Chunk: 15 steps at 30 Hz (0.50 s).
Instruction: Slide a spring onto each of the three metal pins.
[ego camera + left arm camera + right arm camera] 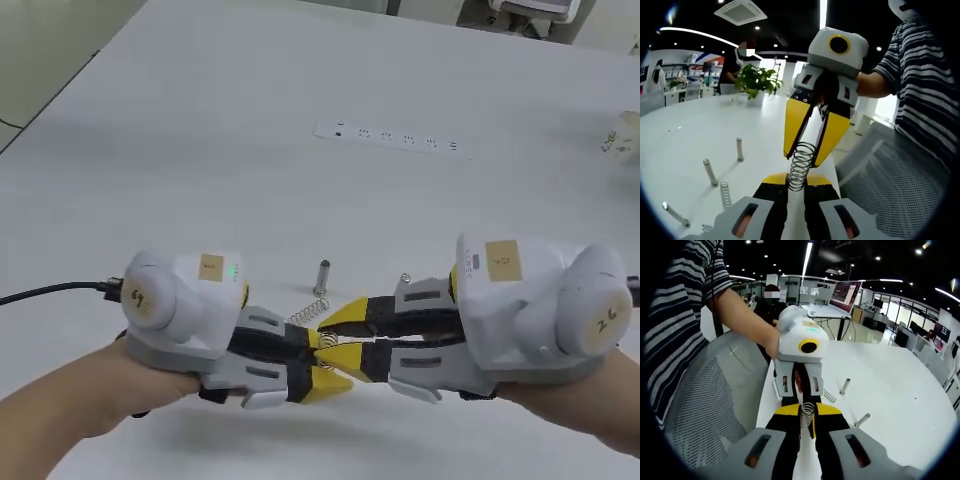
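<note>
Two sets of jaws are meeting tip to tip above the near edge of the desk [685, 135], with one spring [801, 165] bridging them. The left gripper [795, 182] is clamping the near end of that spring, its yellow-tipped jaws drawn in against the lowest coils. The spring is running straight out along the line of those jaws. The right gripper [804, 156] is pointing back at it from the opposite side. Its jaws are standing about a spring's width apart around the far end of the coils; whether they are pinching the coils or only flanking them I cannot tell. In the right gripper view the same spring is sitting between that gripper's own yellow tips, with the left gripper's dark jaws closed just beyond it.

Farther out on the desk, well apart from both sets of jaws, three bare pins are lying off to one side. An upright pin [740, 149] is standing farthest away, a second pin [710, 171] is nearer, and a third pin [674, 213] is close to the view's edge. A loose spring [726, 194] is lying on the desk between the second pin and the left gripper.

Beyond these, a white power strip [395, 137] is lying flat across the middle of the desk. A potted plant [756, 80] is sitting at the far end. A striped sleeve [912, 75] is reaching in behind the right gripper.
</note>
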{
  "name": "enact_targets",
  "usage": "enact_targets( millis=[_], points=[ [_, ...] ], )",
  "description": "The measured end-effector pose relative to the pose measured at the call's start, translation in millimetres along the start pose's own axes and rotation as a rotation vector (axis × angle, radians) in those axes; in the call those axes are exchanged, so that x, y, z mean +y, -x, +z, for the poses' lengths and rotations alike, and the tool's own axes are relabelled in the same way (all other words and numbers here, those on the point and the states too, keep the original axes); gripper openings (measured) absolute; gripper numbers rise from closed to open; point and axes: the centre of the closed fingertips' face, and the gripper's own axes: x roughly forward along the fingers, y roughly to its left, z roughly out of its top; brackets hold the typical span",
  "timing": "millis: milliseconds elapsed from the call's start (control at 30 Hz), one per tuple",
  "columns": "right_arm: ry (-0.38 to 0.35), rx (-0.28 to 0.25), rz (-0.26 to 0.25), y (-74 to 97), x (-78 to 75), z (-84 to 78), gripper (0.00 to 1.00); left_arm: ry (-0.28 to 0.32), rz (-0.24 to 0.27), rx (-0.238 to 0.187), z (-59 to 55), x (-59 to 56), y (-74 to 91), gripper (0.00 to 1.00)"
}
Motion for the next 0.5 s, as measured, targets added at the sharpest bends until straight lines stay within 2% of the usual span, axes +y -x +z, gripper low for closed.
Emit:
enact_targets(
  millis=[200,300,367,500],
  points=[
    [0.003,-0.002,0.003,-1.1,0.6,1.8,0.07,0.005,0.009,0.003,0.1,0.6,2.0,0.04],
    [0.011,0.004,0.002,-1.4,-0.5,2.3,0.07,0.041,0.015,-0.004,3.3,3.0,2.3,0.08],
    [0.012,0.005,0.002,-1.5,-0.8,2.3,0.07,0.013,0.027,-0.008,4.4,5.7,2.9,0.09],
    [0.012,0.005,-0.008,-0.5,-3.2,2.6,0.07,0.015,0.035,-0.009,5.3,7.4,3.7,0.13]
  ],
)
